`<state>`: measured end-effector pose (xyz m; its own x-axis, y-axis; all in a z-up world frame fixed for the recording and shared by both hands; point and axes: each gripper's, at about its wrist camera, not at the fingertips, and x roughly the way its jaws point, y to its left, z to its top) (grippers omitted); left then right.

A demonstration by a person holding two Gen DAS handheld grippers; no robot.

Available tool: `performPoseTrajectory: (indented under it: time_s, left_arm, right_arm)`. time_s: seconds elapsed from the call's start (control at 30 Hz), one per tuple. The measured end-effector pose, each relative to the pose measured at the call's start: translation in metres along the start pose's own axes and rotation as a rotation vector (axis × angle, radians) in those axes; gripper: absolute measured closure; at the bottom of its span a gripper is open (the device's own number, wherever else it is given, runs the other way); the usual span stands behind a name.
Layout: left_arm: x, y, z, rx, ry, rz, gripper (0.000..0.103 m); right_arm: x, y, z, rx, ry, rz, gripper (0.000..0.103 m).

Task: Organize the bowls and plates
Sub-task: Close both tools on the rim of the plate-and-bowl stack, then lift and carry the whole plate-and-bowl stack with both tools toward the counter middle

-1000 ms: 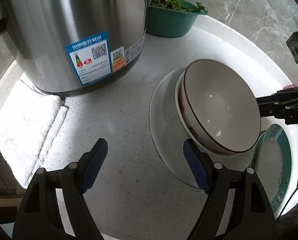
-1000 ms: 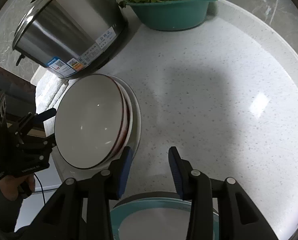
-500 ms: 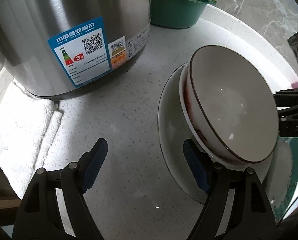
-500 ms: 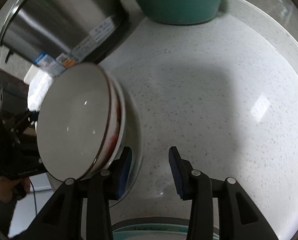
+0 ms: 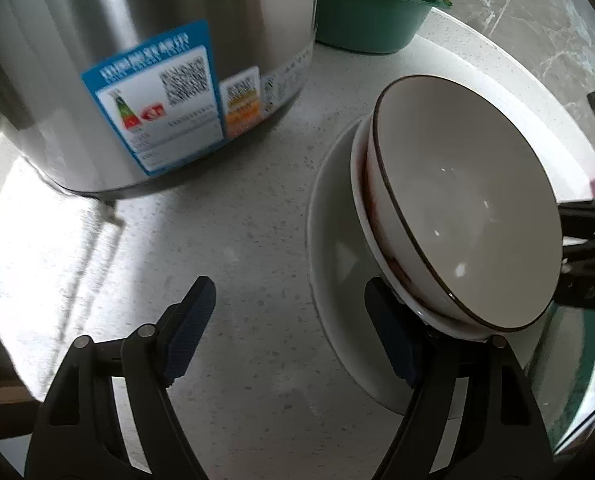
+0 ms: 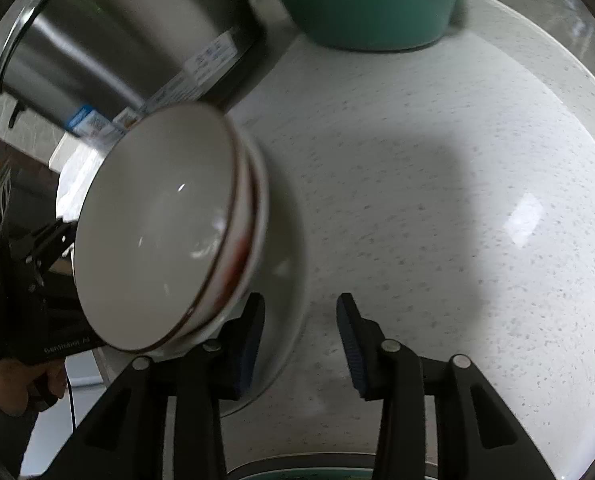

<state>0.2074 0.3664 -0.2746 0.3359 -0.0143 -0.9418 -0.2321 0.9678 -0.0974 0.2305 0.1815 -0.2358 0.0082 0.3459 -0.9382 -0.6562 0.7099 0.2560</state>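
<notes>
Lower bowl (image 5: 363,204) mostly hidden under top bowl (image 5: 465,208).

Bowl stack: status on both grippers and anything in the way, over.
Left gripper and right gripper: jaws open, flanking white plate. Two nested bowls on plate. Steel pot close; teal-rimmed plate under right gripper.

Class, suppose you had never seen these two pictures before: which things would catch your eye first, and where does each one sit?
First the stacked white bowls with dark rims, nested on a white plate at the right of the left wrist view. Next the big steel pot with its blue label, standing behind and to the left on the speckled counter. At the back sits a teal basin full of green leaves.
</notes>
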Motion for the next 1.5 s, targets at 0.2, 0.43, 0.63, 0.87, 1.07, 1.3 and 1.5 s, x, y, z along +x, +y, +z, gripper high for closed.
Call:
performPoseTrajectory:
  time_s: [0.2,0.43,0.63,0.87,1.07,1.3,1.5]
  left_arm:
    - [-0.001,-0.007,0.008,0.005,-0.013,-0.051,0.087]
    - [0.005,-0.015,0.022,0.005,-0.008,-0.064,0.092]
    - [0.007,-0.024,0.020,0.008,-0.004,-0.065,0.092]
    - [-0.001,-0.025,0.011,0.010,0.000,-0.068,0.091]
    - [-0.013,-0.033,0.005,0.024,-0.013,-0.066,0.091]
    - [-0.029,-0.043,0.003,0.045,-0.035,-0.070,0.091]
    - [-0.048,-0.054,0.005,0.077,-0.066,-0.079,0.091]
  right_arm:
    - [0.007,0.012,0.004,-0.002,-0.003,0.001,0.084]
    - [0.006,0.011,0.004,0.011,-0.023,-0.036,0.085]
    - [0.003,0.006,-0.001,0.019,-0.040,-0.045,0.086]
    - [-0.006,-0.001,-0.004,0.028,-0.036,-0.042,0.087]
    - [-0.016,-0.005,-0.011,0.042,-0.049,-0.047,0.087]
    - [-0.029,-0.010,-0.020,0.050,-0.082,-0.062,0.087]
    - [-0.054,-0.014,-0.028,0.054,-0.125,-0.080,0.087]
